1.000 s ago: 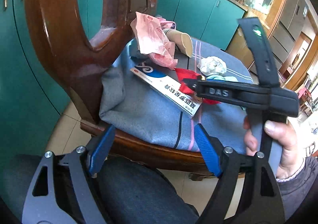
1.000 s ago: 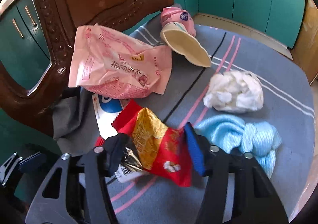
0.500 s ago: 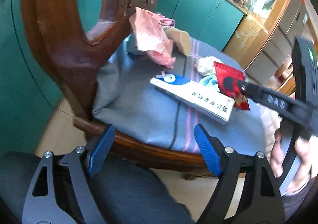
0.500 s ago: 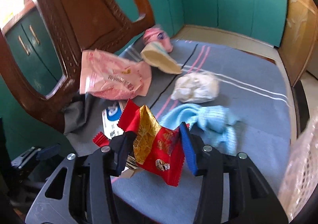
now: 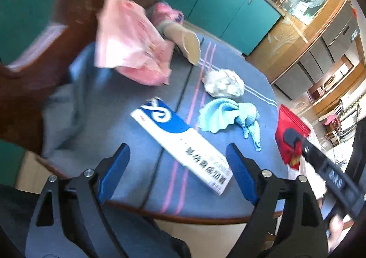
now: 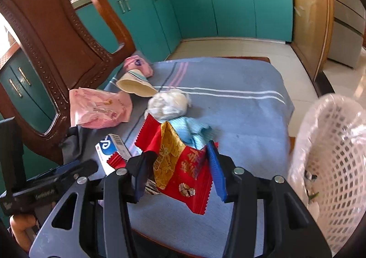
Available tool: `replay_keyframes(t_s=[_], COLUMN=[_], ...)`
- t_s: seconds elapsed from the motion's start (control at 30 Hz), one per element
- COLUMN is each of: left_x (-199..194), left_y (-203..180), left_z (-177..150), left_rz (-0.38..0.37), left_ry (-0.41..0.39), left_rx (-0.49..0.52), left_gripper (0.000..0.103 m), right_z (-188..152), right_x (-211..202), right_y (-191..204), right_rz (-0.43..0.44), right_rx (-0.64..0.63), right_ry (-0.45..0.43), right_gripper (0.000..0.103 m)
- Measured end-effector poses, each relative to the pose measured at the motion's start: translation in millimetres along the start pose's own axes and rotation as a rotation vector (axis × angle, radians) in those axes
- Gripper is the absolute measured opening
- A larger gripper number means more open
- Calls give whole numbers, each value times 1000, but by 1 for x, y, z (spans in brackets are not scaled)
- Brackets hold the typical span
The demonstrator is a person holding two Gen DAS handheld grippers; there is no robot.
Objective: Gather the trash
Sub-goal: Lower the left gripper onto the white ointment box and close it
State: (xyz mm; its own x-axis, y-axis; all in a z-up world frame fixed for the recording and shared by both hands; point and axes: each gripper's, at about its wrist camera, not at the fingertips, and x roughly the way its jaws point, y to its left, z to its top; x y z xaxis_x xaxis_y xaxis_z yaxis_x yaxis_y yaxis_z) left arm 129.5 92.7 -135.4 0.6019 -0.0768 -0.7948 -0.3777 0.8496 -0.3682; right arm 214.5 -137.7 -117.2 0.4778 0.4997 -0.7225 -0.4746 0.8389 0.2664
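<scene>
My right gripper (image 6: 179, 150) is shut on a red and gold snack wrapper (image 6: 183, 173), held above the blue-grey cushion (image 6: 240, 109) of a chair. In the left wrist view the wrapper (image 5: 290, 120) hangs at the right, off the seat's edge. My left gripper (image 5: 177, 150) hovers over the seat's near edge with its jaws opening and nothing gripped. A white and blue box (image 5: 183, 143) lies beyond its tips. A pink bag (image 5: 130, 40), a tipped paper cup (image 5: 185, 40), a white crumpled tissue (image 5: 223, 82) and a light blue cloth (image 5: 226, 116) lie further back.
A white lattice basket (image 6: 331, 166) stands at the right of the chair, with a little litter inside. The carved wooden chair back (image 6: 57, 40) rises at the left. Teal cabinets (image 6: 228, 6) line the far wall. A pink pouch (image 6: 137, 65) lies behind the cup.
The right gripper has lifted the red wrapper off the box and carried it right, toward the basket. The left gripper has moved in over the seat, and the box now lies uncovered.
</scene>
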Motion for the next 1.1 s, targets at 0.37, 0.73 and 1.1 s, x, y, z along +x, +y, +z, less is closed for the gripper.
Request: replay_keyframes(t_s=[0.37,0.73,1.1], left_x=[42,34,21], left_y=[-39,-44,-15], left_z=[-10,-18,-18], left_rz=[101,63,65], left_ry=[59,56,74], left_rx=[136,283,239], left_gripper=[84,59,73], right_z=[-5,-10,-14], right_x=[-20,-13,-7], right_y=[-20,-17,-1], right_rz=[-40,-1,19], right_rx=[25,32,5], right_ry=[-32,-8,13], right_gripper=[48,48,48])
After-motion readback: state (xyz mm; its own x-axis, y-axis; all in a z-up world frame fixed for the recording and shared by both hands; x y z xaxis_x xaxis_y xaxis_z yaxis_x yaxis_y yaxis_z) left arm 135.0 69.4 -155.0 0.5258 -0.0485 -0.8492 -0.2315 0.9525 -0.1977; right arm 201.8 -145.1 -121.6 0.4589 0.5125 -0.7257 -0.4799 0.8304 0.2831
